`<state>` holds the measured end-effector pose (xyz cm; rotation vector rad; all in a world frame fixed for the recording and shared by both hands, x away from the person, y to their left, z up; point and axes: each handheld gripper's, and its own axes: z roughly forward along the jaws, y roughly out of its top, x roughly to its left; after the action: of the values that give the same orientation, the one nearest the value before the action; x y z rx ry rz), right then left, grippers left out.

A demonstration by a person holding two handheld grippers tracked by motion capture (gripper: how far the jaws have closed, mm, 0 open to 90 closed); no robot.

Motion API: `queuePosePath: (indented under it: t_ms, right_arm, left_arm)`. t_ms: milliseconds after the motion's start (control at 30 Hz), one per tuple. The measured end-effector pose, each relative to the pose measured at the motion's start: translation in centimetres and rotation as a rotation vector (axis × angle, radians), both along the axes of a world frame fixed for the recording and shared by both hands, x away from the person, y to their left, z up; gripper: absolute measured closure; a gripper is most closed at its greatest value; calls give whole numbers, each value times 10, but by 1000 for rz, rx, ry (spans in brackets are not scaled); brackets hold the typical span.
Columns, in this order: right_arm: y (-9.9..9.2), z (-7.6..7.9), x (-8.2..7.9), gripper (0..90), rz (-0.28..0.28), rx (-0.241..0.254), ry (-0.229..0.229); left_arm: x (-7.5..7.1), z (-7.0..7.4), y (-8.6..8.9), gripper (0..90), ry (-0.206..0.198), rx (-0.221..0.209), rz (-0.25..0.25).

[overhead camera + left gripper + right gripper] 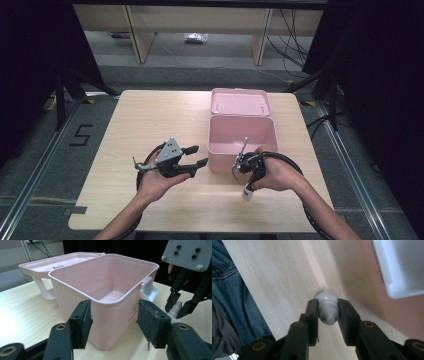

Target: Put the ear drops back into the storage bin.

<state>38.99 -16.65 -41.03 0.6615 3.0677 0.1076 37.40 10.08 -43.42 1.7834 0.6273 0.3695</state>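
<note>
Right gripper view: right gripper (pixel 328 312) pinched a small white bottle (pixel 326 303), clamped for lifting.
Bottle: between its jaws, beside the pink box (pixel 242 142).
Left gripper (pixel 113 320): wide, empty, waiting before the box.

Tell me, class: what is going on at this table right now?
A person works at a wooden table with a gripper in each hand. The right gripper is closed on a small white bottle, held just beside an open pink plastic box whose lid lies folded back. The box looks empty. The left gripper hovers with its jaws open and empty, pointed at the box.
</note>
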Motion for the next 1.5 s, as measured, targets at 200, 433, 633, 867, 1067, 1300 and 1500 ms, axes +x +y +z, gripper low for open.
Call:
queuePosePath:
  t_ms: [200, 433, 633, 867, 1067, 1300, 1500]
  right_arm:
    - [-4, 5, 0, 719, 6, 6, -5]
    - [-7, 11, 1, 719, -1, 4, -6]
    - [-10, 17, 1, 719, -6, 13, 2]
    - [-13, 24, 2, 719, -2, 10, 4]
    - [-17, 30, 3, 719, -2, 11, 2]
    - [-18, 36, 3, 719, -17, -2, 16]
    - [-18, 39, 3, 719, -24, 1, 17]
  left_arm:
    - [-2, 0, -1, 447, -5, -2, -3]
    - [-2, 0, -2, 456, -1, -4, -7]
    - [-2, 0, -3, 458, -3, -1, -11]
    - [-4, -1, -5, 479, -3, -4, -19]
    - [-4, 0, -6, 497, -11, 10, -28]
    - [-4, 2, -7, 556, -34, 22, -38]
    - [-5, 2, -9, 630, -40, 19, -65]
